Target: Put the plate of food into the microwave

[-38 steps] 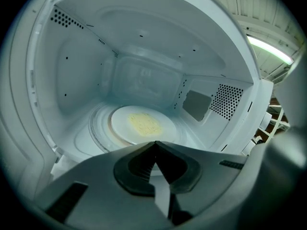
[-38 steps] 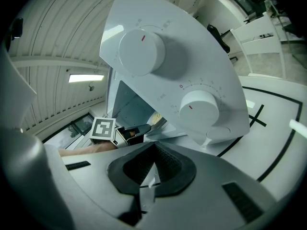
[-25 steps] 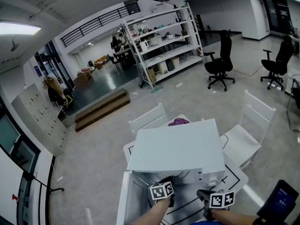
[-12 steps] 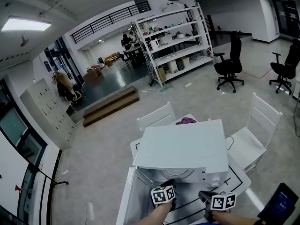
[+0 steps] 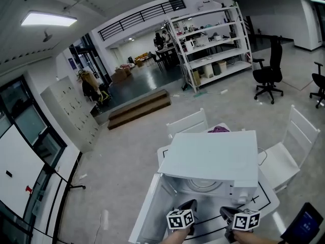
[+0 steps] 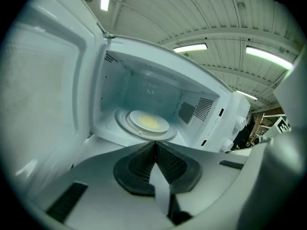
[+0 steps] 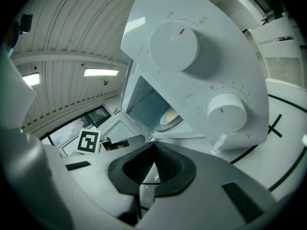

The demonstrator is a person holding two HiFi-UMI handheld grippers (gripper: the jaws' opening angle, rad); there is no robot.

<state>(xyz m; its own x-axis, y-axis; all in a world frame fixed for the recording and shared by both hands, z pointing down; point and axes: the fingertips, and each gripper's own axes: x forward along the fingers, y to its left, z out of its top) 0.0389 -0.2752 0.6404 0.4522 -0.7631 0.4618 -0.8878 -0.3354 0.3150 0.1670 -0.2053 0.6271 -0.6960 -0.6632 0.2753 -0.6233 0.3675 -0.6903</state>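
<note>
Left hand-held gripper (image 6: pixel 154 146): your jaws are clenched together on nothing, aimed into the open cavity.
Right hand-held gripper (image 7: pixel 154 150): likewise closed and empty, just beside the control knobs (image 7: pixel 173 44).
Plate of food (image 6: pixel 148 122): on the turntable inside the microwave (image 5: pixel 213 159) (apparently delivered).
Door (image 5: pixel 147 212): swung open to your left.
Change: only your head has swung in the last second; both grippers stay low before the opening.
Meaning: placing looks done; shutting the door likely remains.
</note>
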